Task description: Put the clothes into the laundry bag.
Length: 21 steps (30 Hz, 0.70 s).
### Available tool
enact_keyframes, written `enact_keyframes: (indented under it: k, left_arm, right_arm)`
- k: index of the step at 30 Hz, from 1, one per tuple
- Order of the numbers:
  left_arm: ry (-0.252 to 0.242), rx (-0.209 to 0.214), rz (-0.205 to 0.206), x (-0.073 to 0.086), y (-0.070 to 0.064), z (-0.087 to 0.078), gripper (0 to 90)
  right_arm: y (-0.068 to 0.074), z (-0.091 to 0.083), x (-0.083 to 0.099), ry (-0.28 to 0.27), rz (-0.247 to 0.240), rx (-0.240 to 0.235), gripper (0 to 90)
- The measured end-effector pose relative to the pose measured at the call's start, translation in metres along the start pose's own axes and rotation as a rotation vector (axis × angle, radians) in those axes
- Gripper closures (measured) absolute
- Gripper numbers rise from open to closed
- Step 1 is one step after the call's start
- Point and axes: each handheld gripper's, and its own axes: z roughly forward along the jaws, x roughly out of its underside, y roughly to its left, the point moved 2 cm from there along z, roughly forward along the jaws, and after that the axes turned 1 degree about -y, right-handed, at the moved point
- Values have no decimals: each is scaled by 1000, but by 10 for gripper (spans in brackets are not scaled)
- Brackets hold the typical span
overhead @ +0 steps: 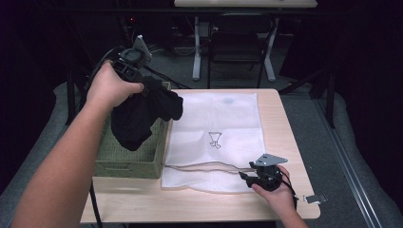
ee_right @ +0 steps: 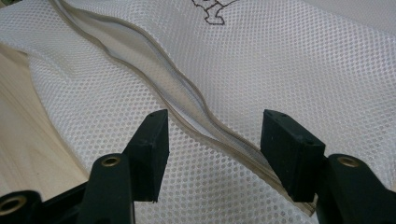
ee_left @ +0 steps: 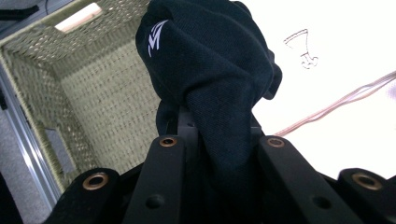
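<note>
A black garment [overhead: 142, 116] with a small white logo [ee_left: 156, 39] hangs bunched over a woven green basket [overhead: 128, 167], held up by my left gripper [overhead: 146, 86], which is shut on its top fold. In the left gripper view the cloth [ee_left: 210, 60] hides the tips of that gripper [ee_left: 210, 128], and the basket's inside [ee_left: 84, 93] lies below. A white mesh laundry bag [overhead: 214, 128] lies flat on the table, its zipper opening [overhead: 204, 166] gaping near the front. My right gripper [overhead: 243, 175] is open low over the zipper [ee_right: 187, 112], jaws [ee_right: 212, 135] on either side of it.
The basket stands at the left edge of the wooden table [overhead: 285, 128], touching the bag's left side. A small metal piece [overhead: 315, 198] lies at the front right corner. A black chair [overhead: 237, 42] and desk legs stand beyond the far edge.
</note>
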Motion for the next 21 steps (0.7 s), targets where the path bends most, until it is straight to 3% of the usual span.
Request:
enact_keyframes:
  k: [20, 21]
  left_arm:
    - [5, 17, 56, -23, -35, 9, 787]
    - [6, 15, 66, -24, -36, 9, 787]
  right_arm:
    - [-2, -1, 0, -3, -9, 5, 423]
    - [-1, -1, 0, -3, 5, -2, 422]
